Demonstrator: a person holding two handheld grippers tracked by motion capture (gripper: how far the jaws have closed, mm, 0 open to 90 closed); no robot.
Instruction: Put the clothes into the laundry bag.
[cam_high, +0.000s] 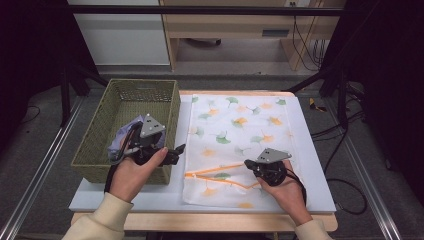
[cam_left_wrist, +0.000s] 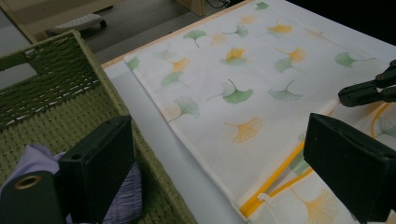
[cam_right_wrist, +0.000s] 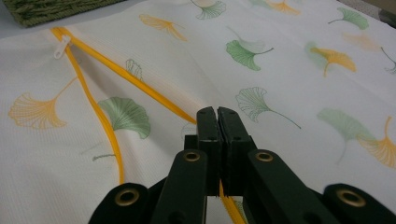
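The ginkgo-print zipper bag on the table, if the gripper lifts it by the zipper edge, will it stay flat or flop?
The bag looks like thin mesh fabric lying flat, so it would probably droop and fold. It seems light. The right gripper is shut on its yellow zipper edge, which probably grips better.

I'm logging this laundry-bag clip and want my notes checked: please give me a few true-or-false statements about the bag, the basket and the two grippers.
1. The right gripper is shut on the yellow zip edge of the white ginkgo-leaf mesh bag. True.
2. The left gripper holds a garment. False: its jaws stand open with nothing between them.
3. The woven green basket sits on the bag. False: it stands beside it, at the table's left.
4. A lilac cloth lies in the basket. True.
5. The zip is fully closed. False: it gapes open.
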